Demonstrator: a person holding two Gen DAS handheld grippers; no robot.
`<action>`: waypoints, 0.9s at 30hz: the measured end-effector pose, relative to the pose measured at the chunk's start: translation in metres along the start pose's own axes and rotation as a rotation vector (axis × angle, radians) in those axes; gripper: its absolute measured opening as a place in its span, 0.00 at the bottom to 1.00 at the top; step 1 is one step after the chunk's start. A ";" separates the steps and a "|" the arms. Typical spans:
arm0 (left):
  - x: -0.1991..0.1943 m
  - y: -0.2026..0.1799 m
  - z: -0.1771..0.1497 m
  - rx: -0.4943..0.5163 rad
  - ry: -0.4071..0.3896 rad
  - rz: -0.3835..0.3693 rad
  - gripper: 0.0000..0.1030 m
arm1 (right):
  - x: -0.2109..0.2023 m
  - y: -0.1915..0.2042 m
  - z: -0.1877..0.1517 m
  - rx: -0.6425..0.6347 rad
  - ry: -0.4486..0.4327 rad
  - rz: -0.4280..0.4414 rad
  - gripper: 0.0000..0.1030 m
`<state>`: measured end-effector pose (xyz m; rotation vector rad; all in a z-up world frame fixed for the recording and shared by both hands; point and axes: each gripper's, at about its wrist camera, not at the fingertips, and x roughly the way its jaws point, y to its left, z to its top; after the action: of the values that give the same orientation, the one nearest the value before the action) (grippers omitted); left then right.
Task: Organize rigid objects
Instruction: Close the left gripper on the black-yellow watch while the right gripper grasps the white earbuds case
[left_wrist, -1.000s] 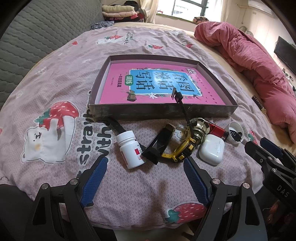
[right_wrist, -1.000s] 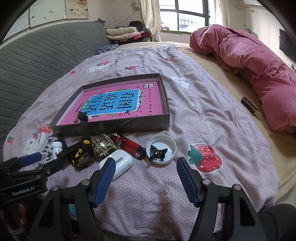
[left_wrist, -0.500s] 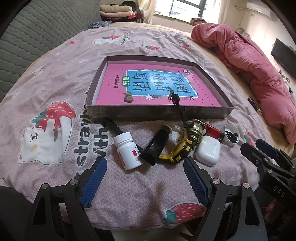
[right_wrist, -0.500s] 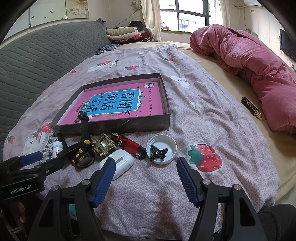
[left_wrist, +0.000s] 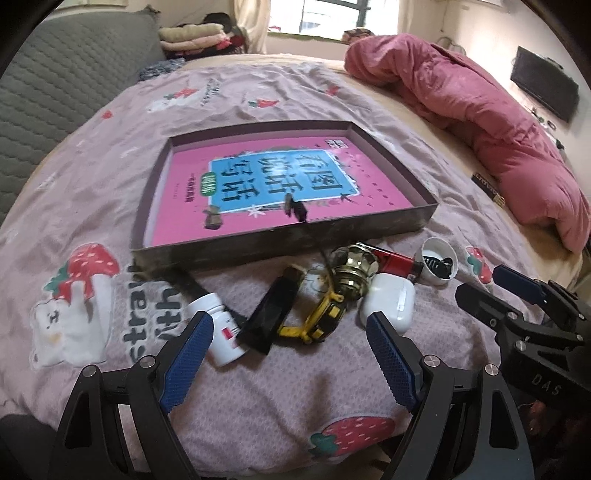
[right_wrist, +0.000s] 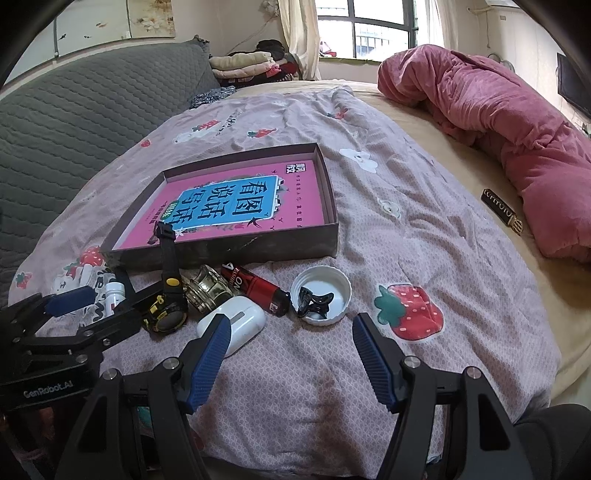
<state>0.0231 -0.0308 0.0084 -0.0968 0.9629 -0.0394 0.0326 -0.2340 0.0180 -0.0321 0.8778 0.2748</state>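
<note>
A shallow box (left_wrist: 369, 236) (right_wrist: 258, 247) holding a pink book lies on the bed. In front of it lie a white pill bottle (left_wrist: 219, 332), a black and yellow watch (left_wrist: 314, 321) (right_wrist: 168, 299), a brass knob (left_wrist: 352, 271) (right_wrist: 207, 290), a red battery (right_wrist: 255, 288), a white earbud case (left_wrist: 391, 302) (right_wrist: 243, 319) and a white cap (right_wrist: 321, 291) with a black clip in it. My left gripper (left_wrist: 286, 350) is open, just short of the bottle and watch. My right gripper (right_wrist: 291, 343) is open, near the earbud case and cap.
A pink quilt (right_wrist: 517, 129) is bunched at the right. A small dark bar (right_wrist: 502, 210) lies beside it. A grey padded headboard (right_wrist: 74, 110) runs along the left. Folded clothes (right_wrist: 251, 62) sit at the far end. The bed's front edge is just below both grippers.
My left gripper has moved forward and turned right, so the bottle and watch are nearer its fingers. The right gripper has barely moved. No object has moved.
</note>
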 end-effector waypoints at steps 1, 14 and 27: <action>0.004 -0.002 0.002 0.021 0.016 -0.003 0.83 | 0.000 0.000 0.000 0.002 0.002 0.001 0.66; 0.027 -0.017 0.008 0.178 0.095 0.013 0.57 | 0.011 -0.003 -0.002 0.015 0.041 0.014 0.66; 0.021 -0.019 0.017 0.255 0.150 -0.044 0.38 | 0.015 -0.001 -0.003 0.020 0.056 0.028 0.66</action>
<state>0.0488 -0.0506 0.0030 0.1217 1.0975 -0.2117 0.0398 -0.2321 0.0047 -0.0086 0.9374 0.2922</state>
